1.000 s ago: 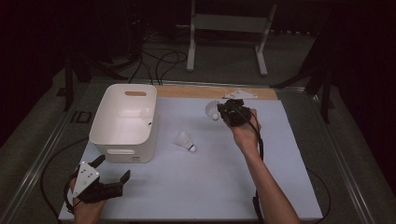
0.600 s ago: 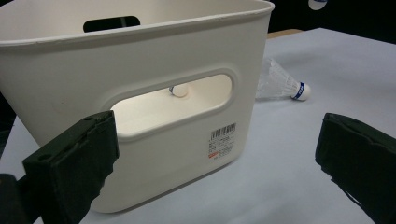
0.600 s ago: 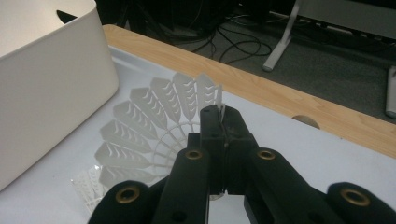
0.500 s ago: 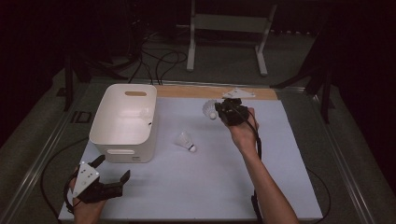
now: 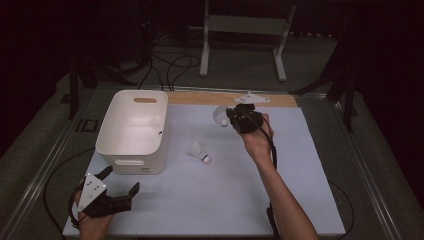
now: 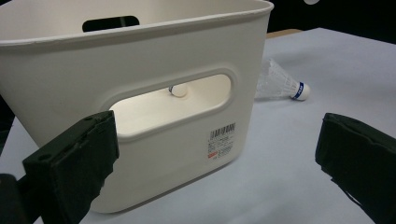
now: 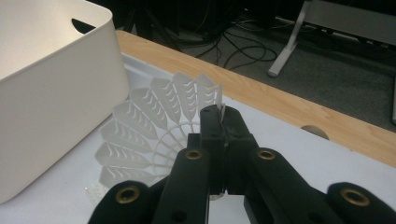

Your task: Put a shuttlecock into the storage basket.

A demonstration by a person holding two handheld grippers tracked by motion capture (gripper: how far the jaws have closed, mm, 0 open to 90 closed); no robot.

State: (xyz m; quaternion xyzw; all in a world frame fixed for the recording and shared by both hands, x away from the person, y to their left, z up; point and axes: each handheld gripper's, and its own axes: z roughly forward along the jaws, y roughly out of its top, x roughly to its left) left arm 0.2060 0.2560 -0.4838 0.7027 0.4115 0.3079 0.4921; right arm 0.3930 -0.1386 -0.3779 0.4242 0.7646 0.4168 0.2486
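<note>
White shuttlecock [image 5: 220, 115] pinched in raised right gripper [image 5: 235, 119], forearm outstretched, left gripper [image 5: 120, 187] gaping, low beside bin [image 5: 131, 131]

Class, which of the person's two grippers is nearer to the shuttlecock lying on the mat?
The right gripper, beyond the loose shuttlecock, is nearer. The left gripper sits at the mat's near left corner, farther off.

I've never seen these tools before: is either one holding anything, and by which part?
The right gripper pinches a shuttlecock by the edge of its white feathered skirt. The left gripper is open and holds nothing.
</note>
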